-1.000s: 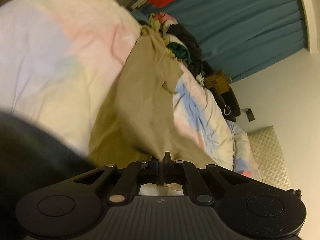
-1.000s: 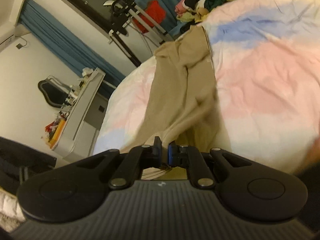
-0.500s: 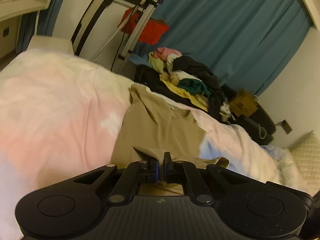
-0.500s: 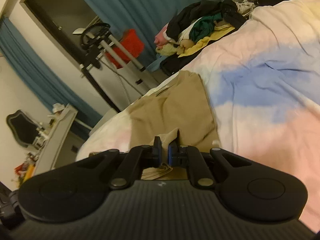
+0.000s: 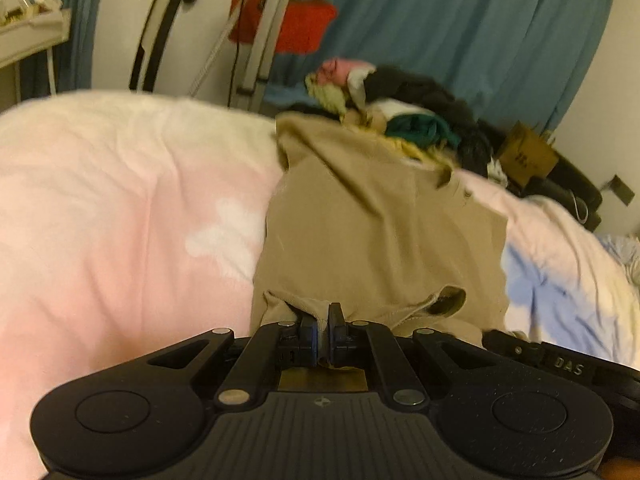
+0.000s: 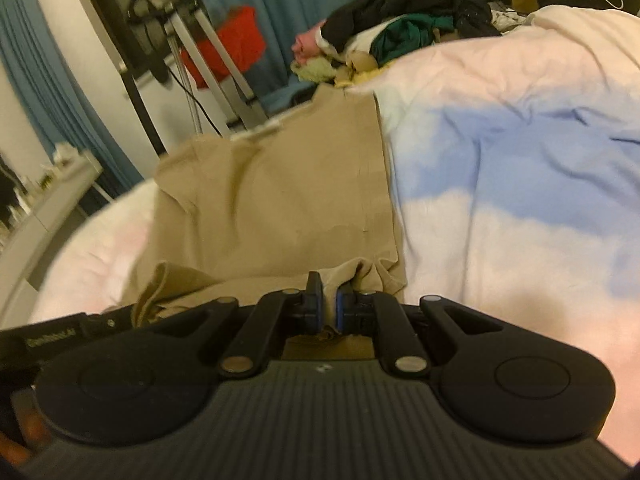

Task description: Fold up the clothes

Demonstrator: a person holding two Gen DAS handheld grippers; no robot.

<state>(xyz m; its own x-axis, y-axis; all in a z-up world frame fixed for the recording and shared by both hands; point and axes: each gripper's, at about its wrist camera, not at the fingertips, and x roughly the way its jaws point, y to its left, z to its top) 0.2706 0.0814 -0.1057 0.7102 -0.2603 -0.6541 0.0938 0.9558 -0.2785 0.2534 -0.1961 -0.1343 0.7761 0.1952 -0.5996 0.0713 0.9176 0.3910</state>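
A tan garment [image 5: 372,232] lies spread lengthwise on the pastel bed cover [image 5: 132,216], reaching toward the far edge of the bed. My left gripper [image 5: 322,320] is shut on a bunched fold of its near edge. In the right wrist view the same tan garment [image 6: 280,200] stretches away, and my right gripper [image 6: 329,298] is shut on another part of that near edge. The right gripper's body [image 5: 560,360] shows at the lower right of the left wrist view; the left gripper's body [image 6: 60,334] shows at the lower left of the right one.
A heap of mixed clothes [image 5: 400,120] sits at the far end of the bed, just past the garment. Beyond stand a metal rack with a red item [image 6: 228,40], blue curtains [image 5: 460,32] and a cardboard box [image 5: 524,154]. A white shelf [image 6: 52,196] lies left.
Both grippers have swung and sunk toward the bed with the garment's edge held. The garment, earlier hanging stretched and slanted, now lies flatter on the cover, and the views have levelled.
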